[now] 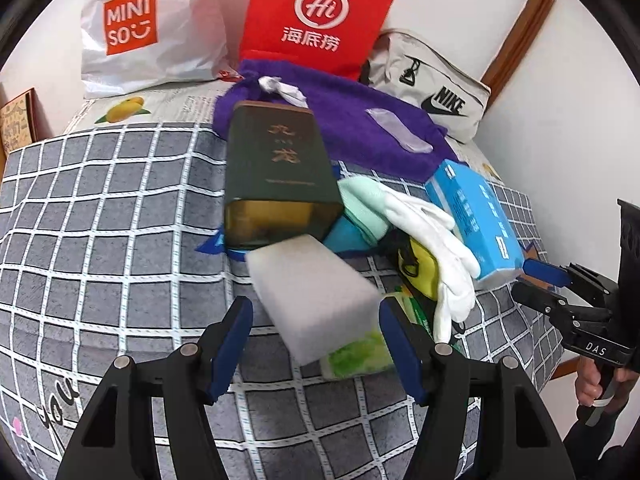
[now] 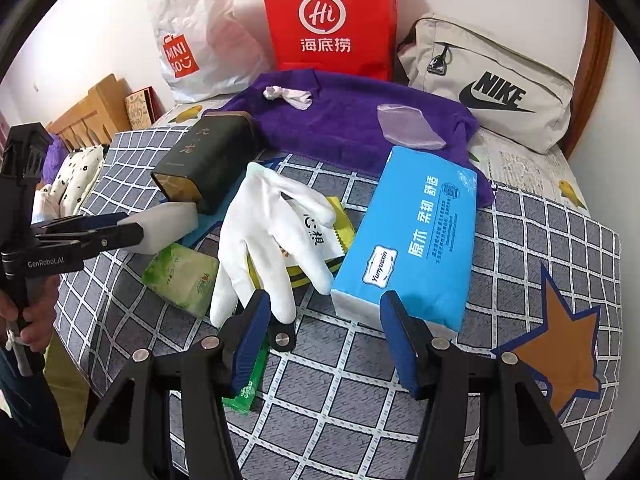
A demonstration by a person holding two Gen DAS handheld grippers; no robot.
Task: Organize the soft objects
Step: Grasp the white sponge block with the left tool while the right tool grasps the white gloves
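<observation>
A white sponge block [image 1: 316, 300] lies between the fingers of my left gripper [image 1: 316, 344], whose jaws are wide apart and not touching it; it also shows in the right wrist view [image 2: 168, 220]. Behind it lies a dark green tin [image 1: 276, 172] on its side. A white glove [image 2: 264, 236] rests on a yellow packet [image 2: 340, 224]. A blue tissue pack [image 2: 412, 240] lies to the right. My right gripper [image 2: 324, 332] is open and empty in front of the glove and tissue pack. A purple towel [image 2: 340, 124] lies behind.
A green tissue packet [image 2: 180, 276] lies by the sponge. Against the wall stand a white Miniso bag [image 1: 140, 32], a red paper bag [image 1: 316, 16] and a grey Nike bag [image 2: 492, 84]. The grey checked cover [image 1: 100, 220] spreads to the left.
</observation>
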